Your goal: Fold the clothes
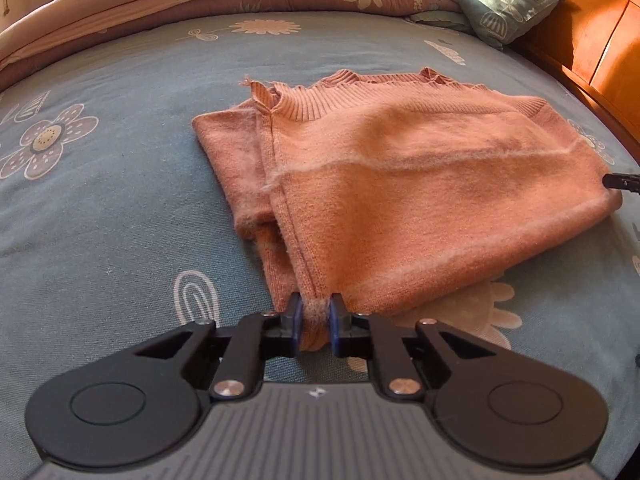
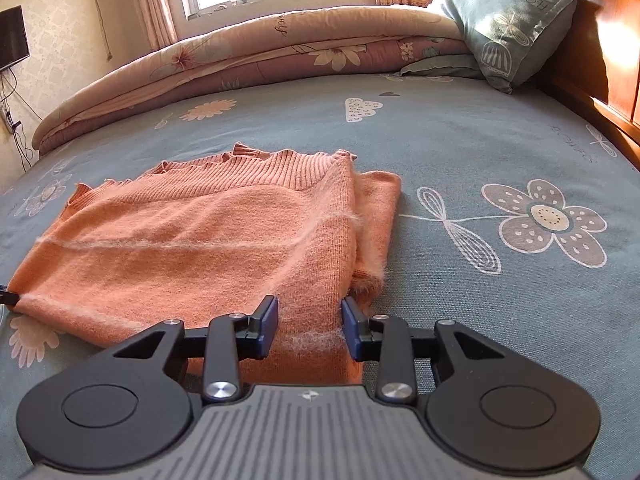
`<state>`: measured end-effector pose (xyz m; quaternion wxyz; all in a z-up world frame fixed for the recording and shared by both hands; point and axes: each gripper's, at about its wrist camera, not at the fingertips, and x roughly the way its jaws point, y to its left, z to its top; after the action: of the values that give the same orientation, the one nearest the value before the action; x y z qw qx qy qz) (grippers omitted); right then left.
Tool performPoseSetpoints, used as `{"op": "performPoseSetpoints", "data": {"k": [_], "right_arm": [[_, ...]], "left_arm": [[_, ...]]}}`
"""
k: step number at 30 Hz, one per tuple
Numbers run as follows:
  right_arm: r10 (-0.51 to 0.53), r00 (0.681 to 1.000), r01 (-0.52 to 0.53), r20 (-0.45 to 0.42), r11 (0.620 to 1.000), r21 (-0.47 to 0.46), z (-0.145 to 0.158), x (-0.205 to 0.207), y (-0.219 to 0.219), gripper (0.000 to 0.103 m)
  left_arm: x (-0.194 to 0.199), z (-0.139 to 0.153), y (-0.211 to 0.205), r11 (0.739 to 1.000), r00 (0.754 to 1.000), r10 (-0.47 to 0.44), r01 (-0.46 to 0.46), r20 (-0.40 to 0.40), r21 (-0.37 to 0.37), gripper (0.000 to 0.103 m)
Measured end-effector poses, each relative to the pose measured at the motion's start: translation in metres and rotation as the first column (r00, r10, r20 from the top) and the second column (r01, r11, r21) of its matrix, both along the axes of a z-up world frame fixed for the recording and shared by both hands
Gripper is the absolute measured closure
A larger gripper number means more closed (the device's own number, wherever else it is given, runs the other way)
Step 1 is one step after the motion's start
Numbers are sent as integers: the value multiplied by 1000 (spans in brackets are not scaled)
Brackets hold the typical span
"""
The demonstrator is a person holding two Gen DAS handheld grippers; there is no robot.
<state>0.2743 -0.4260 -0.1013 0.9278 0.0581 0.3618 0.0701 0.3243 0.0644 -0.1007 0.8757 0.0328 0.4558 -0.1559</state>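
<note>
Orange knit sweater [image 1: 400, 184] lies folded on the blue floral bed sheet [image 1: 100, 220]. Left gripper [image 1: 315, 322] fingers clamped on its near corner. Right gripper [image 2: 310, 330] fingers apart, straddling the other near edge.

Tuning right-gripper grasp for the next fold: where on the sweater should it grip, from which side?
Grip the sweater at its near right corner, coming in low from the near edge. The layers stack there into a thick hem, already between the right gripper fingers; the left gripper pinches the opposite near corner.

pillow [image 2: 516, 20] | "FLOWERS" | bedsheet [image 2: 440, 140] | faint "FLOWERS" print
</note>
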Motion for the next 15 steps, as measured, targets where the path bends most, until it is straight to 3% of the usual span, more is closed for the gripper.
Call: {"op": "performPoseSetpoints", "data": {"k": [8,12,15], "right_arm": [[-5,1000,5,28,1000,-1,9,0,-3,64],[-9,999,9,31,1000,1,8,5,-1,64],[-3,999,4,36,1000,-11,6,8,3,63]], "left_arm": [[37,45,-12,999,989,-18,13,149,30,78],[85,41,-19,999,986,23,-29,167,35,80],[110,29,-29,999,984,-10,1,178,49,79]]}}
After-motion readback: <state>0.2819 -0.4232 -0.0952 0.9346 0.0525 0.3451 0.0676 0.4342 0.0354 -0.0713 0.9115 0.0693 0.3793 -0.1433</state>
